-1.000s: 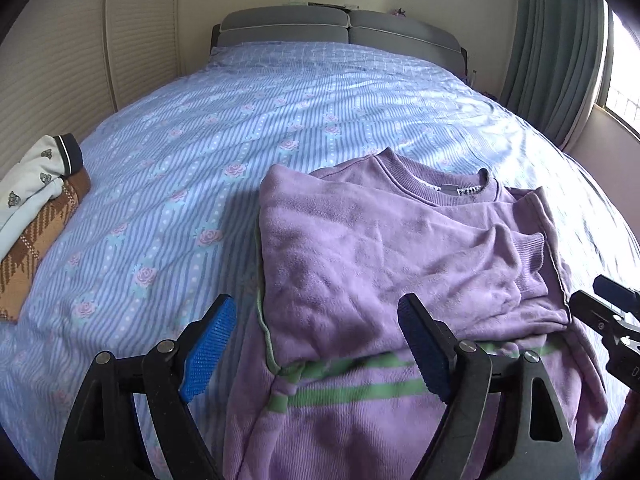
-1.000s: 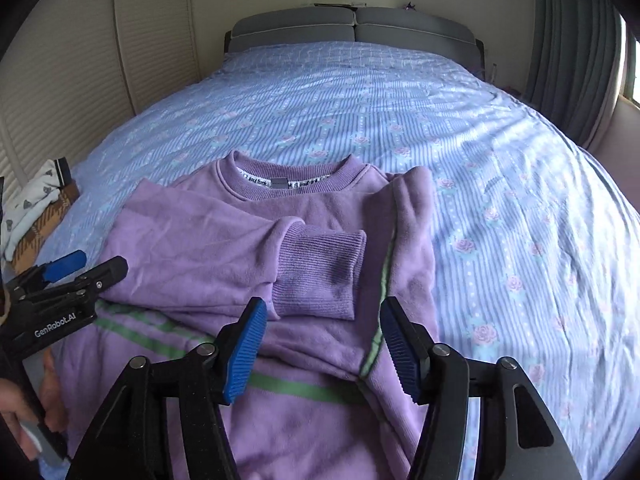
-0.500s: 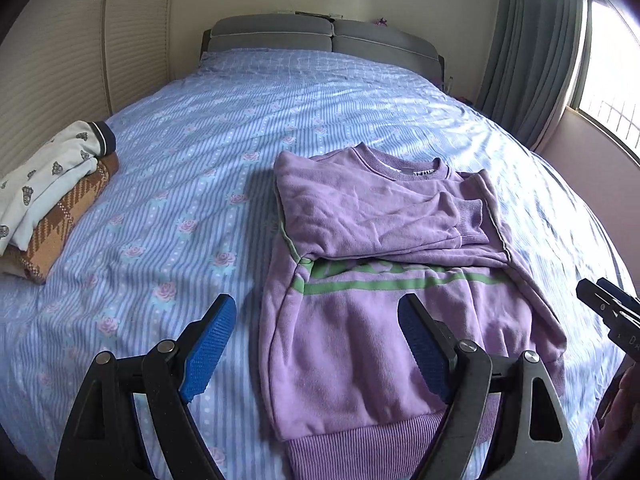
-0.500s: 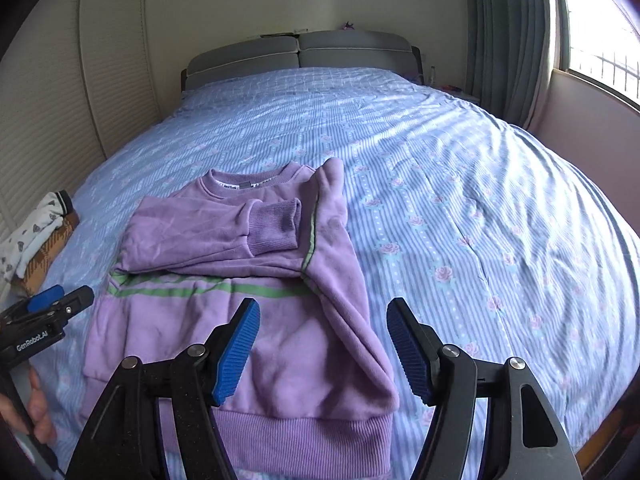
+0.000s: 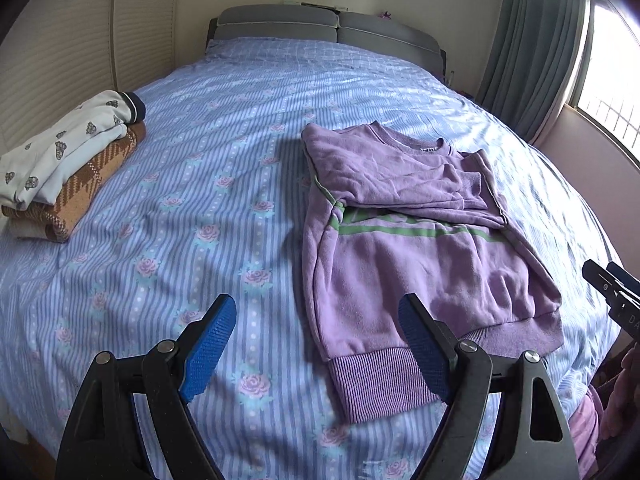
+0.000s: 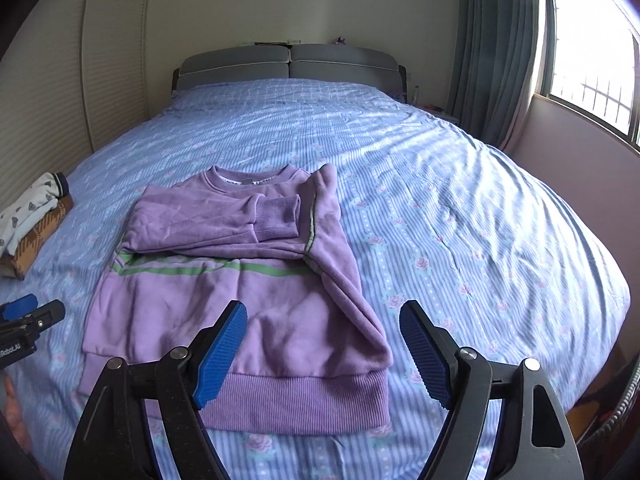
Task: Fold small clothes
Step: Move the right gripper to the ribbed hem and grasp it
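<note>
A purple sweatshirt (image 5: 420,248) (image 6: 240,280) with green stripes lies flat on the bed, both sleeves folded across its chest and its ribbed hem toward me. My left gripper (image 5: 316,344) hangs open above the hem's left corner, with nothing between its blue pads. My right gripper (image 6: 322,348) hovers over the hem's right part. Its jaws are opening and nothing is between them. Each gripper also shows at the edge of the other view, the right gripper (image 5: 612,280) and the left gripper (image 6: 28,316).
The bed (image 5: 200,200) has a blue striped cover with roses and a grey headboard (image 6: 288,64). A stack of folded clothes (image 5: 68,168) (image 6: 32,220) sits at the bed's left edge. Curtains and a window (image 6: 584,40) are on the right.
Both grippers have drawn back from the folded sleeves toward the sweatshirt's hem, so the whole garment now shows. The right gripper's jaws have spread wider.
</note>
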Motion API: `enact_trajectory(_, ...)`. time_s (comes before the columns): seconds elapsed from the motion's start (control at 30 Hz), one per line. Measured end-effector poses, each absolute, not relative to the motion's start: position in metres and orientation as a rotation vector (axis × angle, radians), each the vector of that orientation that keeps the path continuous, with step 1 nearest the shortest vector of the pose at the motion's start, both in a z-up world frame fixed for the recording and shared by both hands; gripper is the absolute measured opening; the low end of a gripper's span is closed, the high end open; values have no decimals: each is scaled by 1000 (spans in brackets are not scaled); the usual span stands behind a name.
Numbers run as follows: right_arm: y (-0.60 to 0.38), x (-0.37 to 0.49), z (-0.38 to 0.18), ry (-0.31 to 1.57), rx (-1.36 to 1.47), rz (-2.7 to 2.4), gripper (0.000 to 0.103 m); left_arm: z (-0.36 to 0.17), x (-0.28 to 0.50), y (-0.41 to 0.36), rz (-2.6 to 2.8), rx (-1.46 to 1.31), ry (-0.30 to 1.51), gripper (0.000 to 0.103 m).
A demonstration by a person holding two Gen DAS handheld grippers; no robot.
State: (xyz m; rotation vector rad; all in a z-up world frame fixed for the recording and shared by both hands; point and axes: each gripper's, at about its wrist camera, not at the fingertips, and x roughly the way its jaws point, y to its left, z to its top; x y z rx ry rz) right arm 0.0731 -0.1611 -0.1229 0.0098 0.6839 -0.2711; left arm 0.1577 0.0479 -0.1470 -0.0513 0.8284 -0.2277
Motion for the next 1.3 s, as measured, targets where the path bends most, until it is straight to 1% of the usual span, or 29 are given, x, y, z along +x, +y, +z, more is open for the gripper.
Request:
enact_trajectory(0.27, -177, 52, -132, 697, 5, -242, 79, -140, 147, 53, -174, -43, 802, 83)
enact_trajectory(0.63, -205, 41, -155, 739, 72, -234, 79, -157, 132, 22, -167, -12, 860, 83)
enact_trajectory(0.73, -216, 41, -163, 758, 99, -245, 79, -164, 127, 12, -175, 29, 865, 78)
enact_trajectory(1.0, -230, 47, -179, 790, 120, -243, 79, -176, 127, 13, -158, 5, 864, 77)
enact_trajectory(1.13, -231, 50, -187, 787, 114, -255, 79, -188, 134, 9, -167, -6, 903, 65)
enact_trajectory(1.2, -234, 52, -192, 795, 122, -254, 79, -196, 136, 7, -166, -6, 919, 62)
enact_trajectory(1.27, -238, 54, -200, 817, 127, -252, 79, -206, 139, 6, -170, -20, 947, 57)
enact_trajectory(1.3, -240, 54, -203, 827, 134, -251, 78, -210, 140, 6, -170, -22, 957, 56)
